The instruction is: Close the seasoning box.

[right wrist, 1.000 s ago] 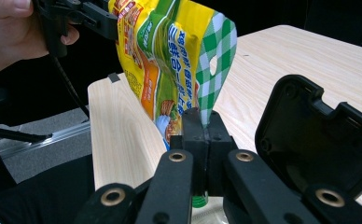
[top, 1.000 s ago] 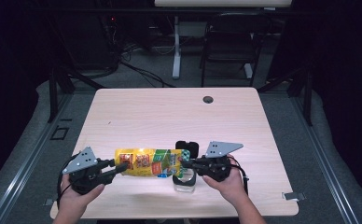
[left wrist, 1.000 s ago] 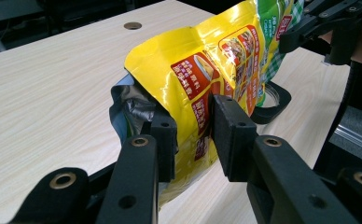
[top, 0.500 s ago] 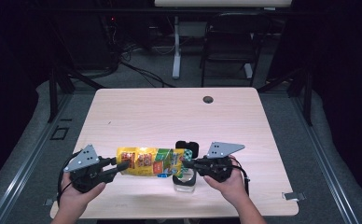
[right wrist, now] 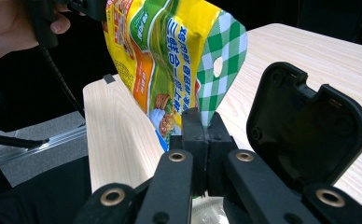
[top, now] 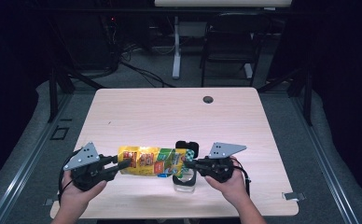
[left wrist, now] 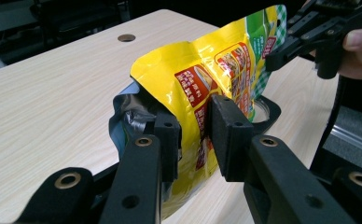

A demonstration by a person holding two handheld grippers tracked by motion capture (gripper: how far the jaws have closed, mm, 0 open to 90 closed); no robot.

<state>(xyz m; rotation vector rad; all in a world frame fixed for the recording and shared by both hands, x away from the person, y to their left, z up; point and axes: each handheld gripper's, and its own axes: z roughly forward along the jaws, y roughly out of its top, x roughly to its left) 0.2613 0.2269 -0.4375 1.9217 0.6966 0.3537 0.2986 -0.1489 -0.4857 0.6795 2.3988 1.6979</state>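
Note:
A yellow and green snack bag (top: 151, 161) hangs lengthwise between my two grippers, just above the table's front. My left gripper (top: 123, 165) is shut on its bottom end, and in the left gripper view the black pads (left wrist: 233, 135) press the yellow bag (left wrist: 202, 70) from both sides. My right gripper (top: 188, 164) is shut on the other end, pinching the green checked edge of the bag (right wrist: 212, 70) in the right gripper view. Under that end stands a clear container (top: 184, 181) with its black lid (top: 187, 147) hinged open.
The light wooden table (top: 170, 116) has a round cable hole (top: 208, 99) at the back. The open black lid (right wrist: 305, 126) stands close to my right gripper. A chair and desk legs stand on the dark floor beyond the table.

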